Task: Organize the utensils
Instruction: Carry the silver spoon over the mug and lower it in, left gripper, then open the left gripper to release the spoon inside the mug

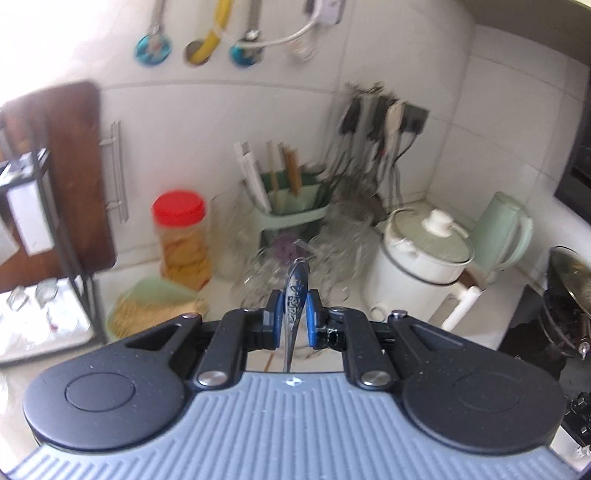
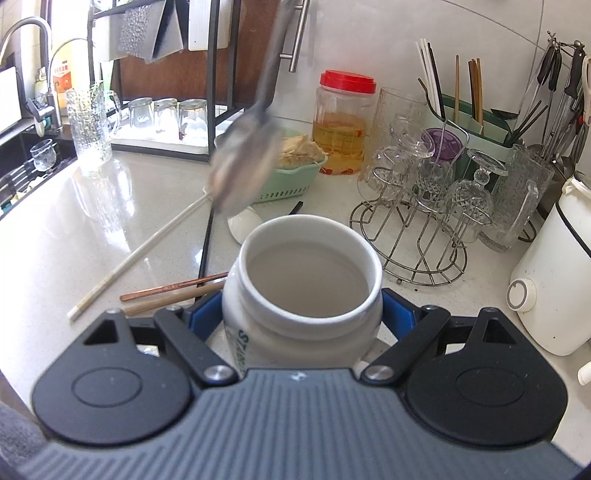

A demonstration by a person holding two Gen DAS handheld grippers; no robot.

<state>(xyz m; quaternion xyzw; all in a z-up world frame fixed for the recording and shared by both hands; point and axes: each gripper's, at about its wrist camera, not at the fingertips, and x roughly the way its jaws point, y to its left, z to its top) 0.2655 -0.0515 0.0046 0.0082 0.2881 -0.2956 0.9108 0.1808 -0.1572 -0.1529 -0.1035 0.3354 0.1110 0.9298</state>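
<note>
Above the jar's (image 2: 303,280) open rim, a spoon (image 2: 243,170) hangs clear.

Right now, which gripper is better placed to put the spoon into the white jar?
Left. The left gripper already clamps the metal spoon by its handle; the right wrist view shows its bowl hanging above the counter. The right gripper is busy holding the white jar.

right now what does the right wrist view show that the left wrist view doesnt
Only the right wrist view shows the white jar clamped in the right tool, loose chopsticks on the counter, the faucet and the spoon's blurred bowl.

Only the left wrist view shows the left tool shut on the spoon handle, wall-hung ladles and a green kettle.

Both show the red-lidded jar, green utensil holder and green basket.
</note>
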